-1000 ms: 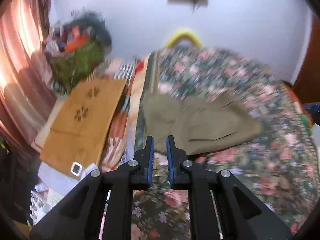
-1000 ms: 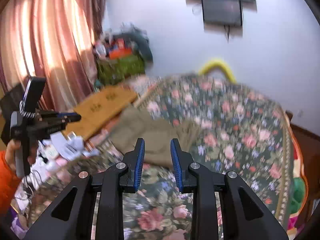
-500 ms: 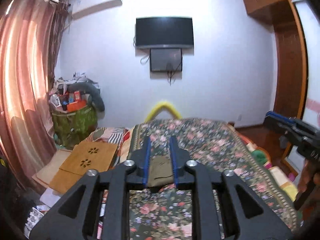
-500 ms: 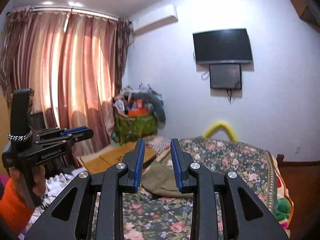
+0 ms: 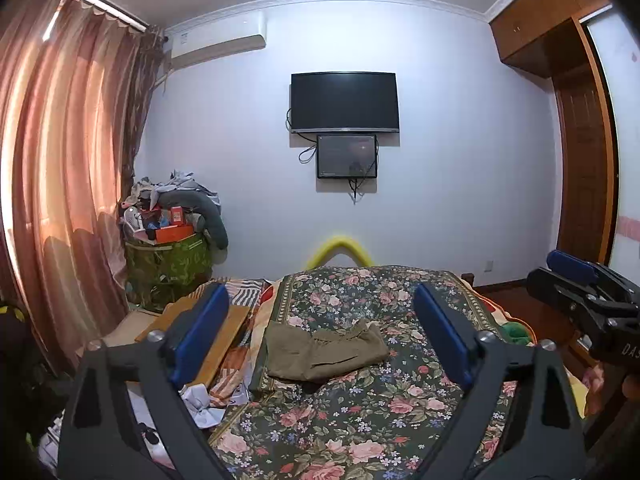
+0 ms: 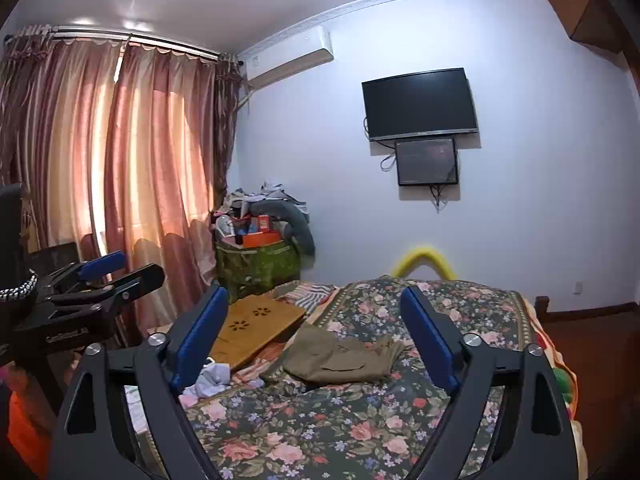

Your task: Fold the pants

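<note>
Both tools are released, jaws spread wide, gripping nothing. Left gripper point(image 5: 320, 332) and right gripper point(image 6: 314, 334) hover over the near end of the bed, w/ the olive pants point(image 5: 324, 350) framed between the blue pads point(image 5: 198, 334) in each view but well beyond them, no contact.

Pants point(image 6: 340, 354) lie as a compact, roughly rectangular bundle toward the bed's left edge, mid-way along. Looks already folded, so prob near the end of the task, though the top layer is rumpled and the far-right corner bunches up.

Risks:
- Bundle sits just beside the left edge of the floral bedspread point(image 5: 372, 412); a sideways nudge or drag could tip it off toward the wooden board point(image 6: 256, 322) and crumpled paper point(image 6: 210, 378) on the left.
- Soft bedding gives under pressure, so pressing a crease may sink and skew the layers instead of flattening.
- Pinching only the top layer would peel the fold open; the bunched corner invites that.
- The two tools are close; the right one shows at the left view's right margin, so a crossing reach could clash.

Materials: pants = matte woven cloth, limp, holds soft creases. Bedspread = thick, plush, busy rose print. Pads = smooth blue, flat, elongated; gripper frames = rigid black w/ metal screws. Board = flat, w/ flower-shaped cutouts.
</note>
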